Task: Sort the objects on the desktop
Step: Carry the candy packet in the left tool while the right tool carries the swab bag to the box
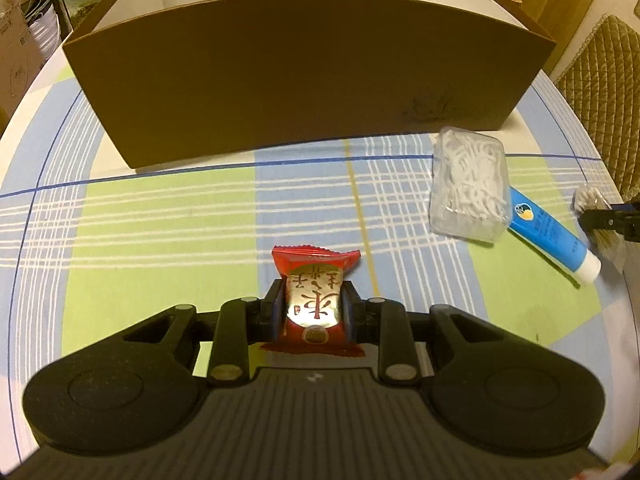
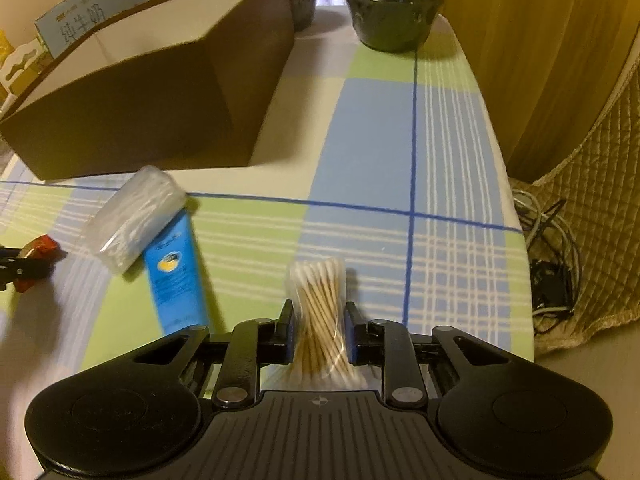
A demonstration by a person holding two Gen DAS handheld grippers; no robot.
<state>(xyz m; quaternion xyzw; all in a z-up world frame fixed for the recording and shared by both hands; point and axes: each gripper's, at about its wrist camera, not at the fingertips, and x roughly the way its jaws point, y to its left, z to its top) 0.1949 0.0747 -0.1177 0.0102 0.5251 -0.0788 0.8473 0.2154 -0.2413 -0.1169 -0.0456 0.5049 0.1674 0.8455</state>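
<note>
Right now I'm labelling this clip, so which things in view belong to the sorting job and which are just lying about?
Part of the job:
- red snack packet, in the left gripper
- cotton swab bundle, in the right gripper
- clear floss-pick box
- blue tube
- brown box

Lying about:
- two lidded bowls
- milk carton
- cables

Brown box (image 1: 304, 80): floor hidden behind near wall, contents not visible. Blue tube (image 2: 176, 276): top end covered by clear packet (image 2: 134, 216), lower end by the gripper body. Red snack packet (image 2: 34, 256) cut off at left edge, blurred. Tube print unreadable.
</note>
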